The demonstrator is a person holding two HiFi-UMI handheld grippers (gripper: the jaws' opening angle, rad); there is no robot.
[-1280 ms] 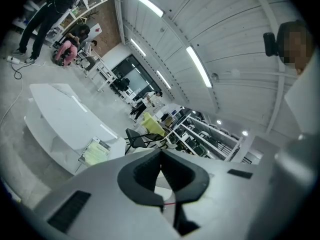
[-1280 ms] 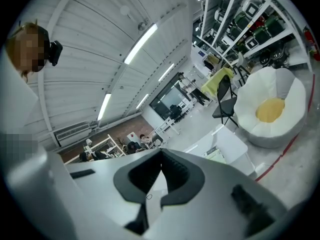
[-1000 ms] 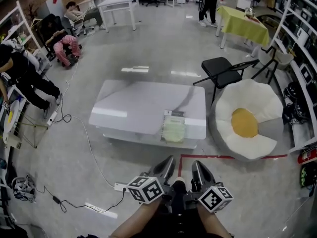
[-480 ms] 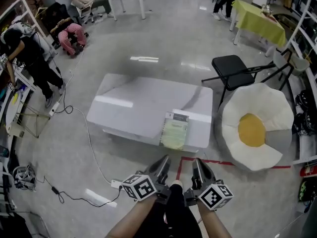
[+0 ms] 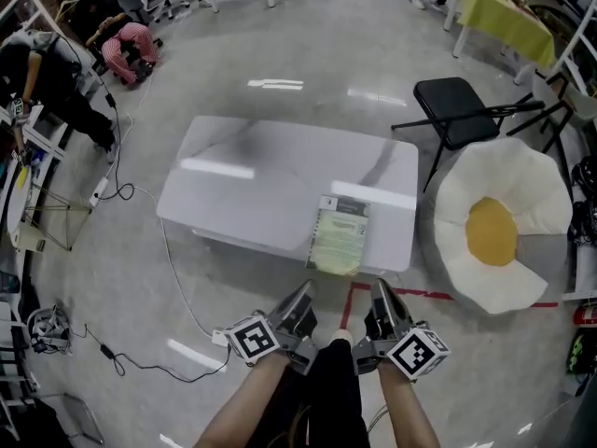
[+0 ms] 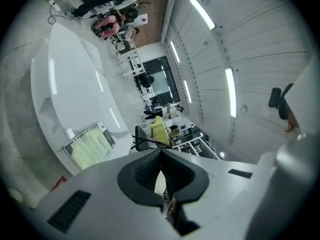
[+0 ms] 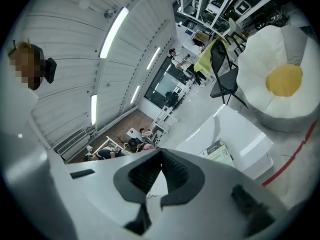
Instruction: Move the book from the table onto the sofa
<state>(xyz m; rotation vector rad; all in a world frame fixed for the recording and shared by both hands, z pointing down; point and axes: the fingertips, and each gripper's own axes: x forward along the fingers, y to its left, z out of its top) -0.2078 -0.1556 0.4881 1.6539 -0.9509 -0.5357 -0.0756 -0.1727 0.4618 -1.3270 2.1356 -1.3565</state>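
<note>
Low white glossy rectangular desk (image 5: 252, 180). Pale green spiral-bound book (image 5: 341, 234): flat on the desk's near right corner, at its front edge. White-and-yellow fried-egg-shaped cushion sofa (image 5: 492, 231): floor, just beside the desk's right end. Left tongs (image 5: 303, 294), right tongs (image 5: 381, 294): side by side before the desk's near edge, both closed, empty.

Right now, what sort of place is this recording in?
Probably a lab or workshop hall with a mock living-room corner. A white coffee table and a fried-egg beanbag sofa stand on a bare concrete floor marked with red tape.
</note>
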